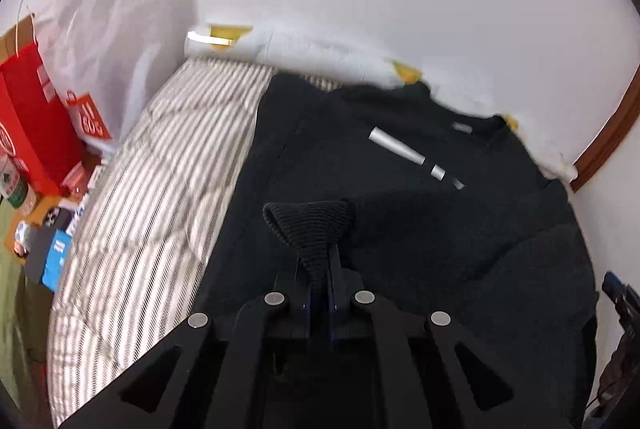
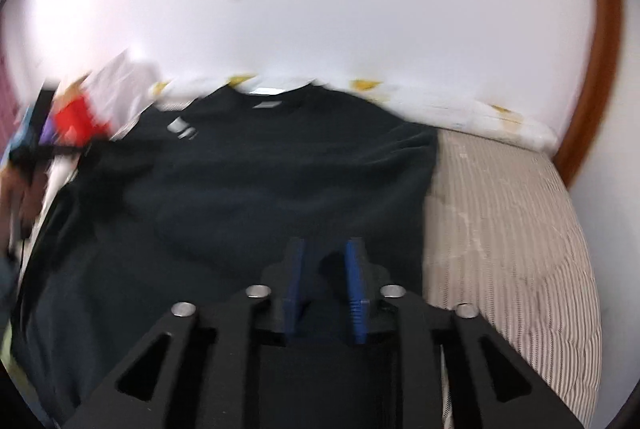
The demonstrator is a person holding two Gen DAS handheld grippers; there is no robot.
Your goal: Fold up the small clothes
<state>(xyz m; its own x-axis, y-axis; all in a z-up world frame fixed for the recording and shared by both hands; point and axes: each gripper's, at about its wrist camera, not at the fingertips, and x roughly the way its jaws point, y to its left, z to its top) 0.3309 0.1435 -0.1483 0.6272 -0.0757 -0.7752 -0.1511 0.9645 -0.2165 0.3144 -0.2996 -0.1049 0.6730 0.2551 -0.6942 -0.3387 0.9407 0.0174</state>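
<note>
A black sweatshirt (image 1: 360, 165) with a silver print on its chest lies spread on the striped bed. It also shows in the right wrist view (image 2: 260, 181), neck toward the wall. My left gripper (image 1: 318, 269) is shut on the ribbed cuff (image 1: 312, 225) of a sleeve and holds it over the body of the sweatshirt. My right gripper (image 2: 324, 261) is open and empty above the sweatshirt's near right part; its blue pads (image 2: 354, 289) stand apart. The right wrist view is blurred by motion.
The striped bedcover (image 1: 152, 189) lies bare to the left of the sweatshirt and also to its right (image 2: 500, 229). A white pillow with yellow marks (image 1: 300, 45) lies along the wall. A red bag (image 1: 36, 121), a white bag (image 1: 104, 41) and small boxes stand beside the bed at left.
</note>
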